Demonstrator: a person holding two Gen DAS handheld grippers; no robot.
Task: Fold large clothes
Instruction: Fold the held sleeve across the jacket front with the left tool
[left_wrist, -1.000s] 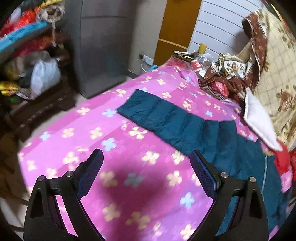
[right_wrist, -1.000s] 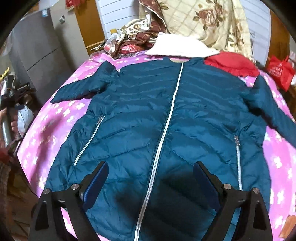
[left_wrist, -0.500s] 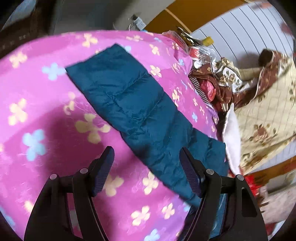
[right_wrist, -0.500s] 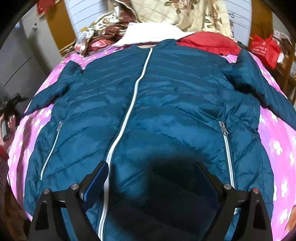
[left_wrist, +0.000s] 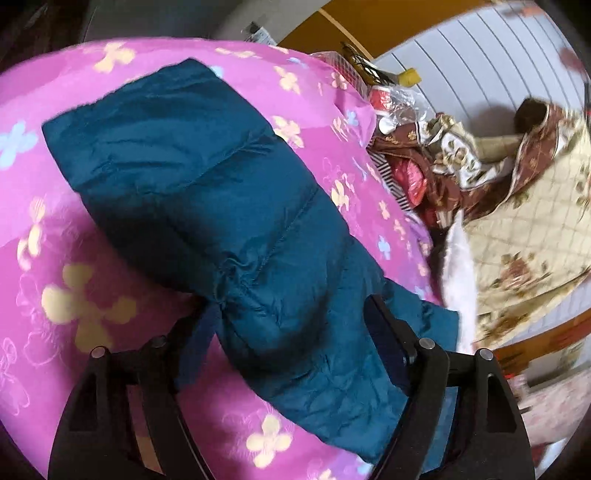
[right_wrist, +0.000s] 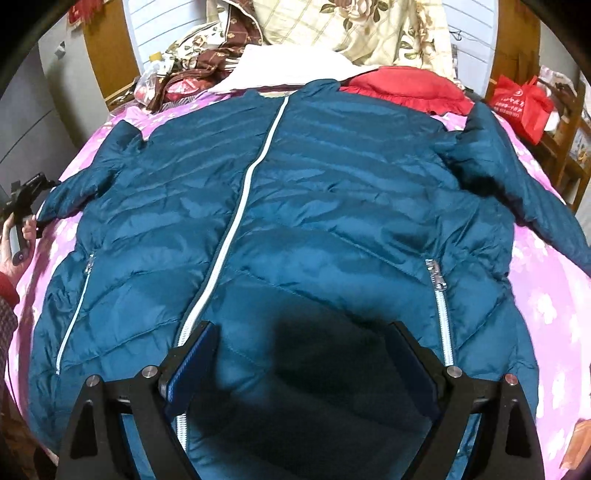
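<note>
Since the earlier frames the left gripper (left_wrist: 291, 325) has come down from over bare pink bedspread (left_wrist: 74, 258) onto the jacket's sleeve (left_wrist: 192, 177). Its jaws have just been opening a little after a narrowing. They now stand apart on either side of the padded sleeve, which lies between them; whether the pads press on the cloth cannot be told. The right gripper (right_wrist: 303, 354) has sunk closer to the teal jacket (right_wrist: 332, 192).

The jacket lies flat on the pink flowered bedspread, front up, collar toward the far end of the bed and hem toward the camera. Its white centre zip (right_wrist: 240, 206) is closed, and a short pocket zip (right_wrist: 441, 310) sits on each side of it. Both sleeves spread out from the body, one to each side of the bed.

The right gripper's fingers are spread wide over the lower front of the jacket, just right of the centre zip, with nothing clamped between them.

Beyond the jacket's collar lie a white pillow (right_wrist: 288, 62) and a red cushion (right_wrist: 402, 88), the cushion touching the shoulder. Behind those a cream floral quilt (right_wrist: 332, 26) and brown patterned bedding (right_wrist: 214, 55) are heaped against the white panelled headboard (left_wrist: 472, 70). A red bag (right_wrist: 521, 107) stands off the bed near the far sleeve. At the left edge of the right wrist view, a hand (right_wrist: 11, 240) holds the left gripper at the sleeve end.
</note>
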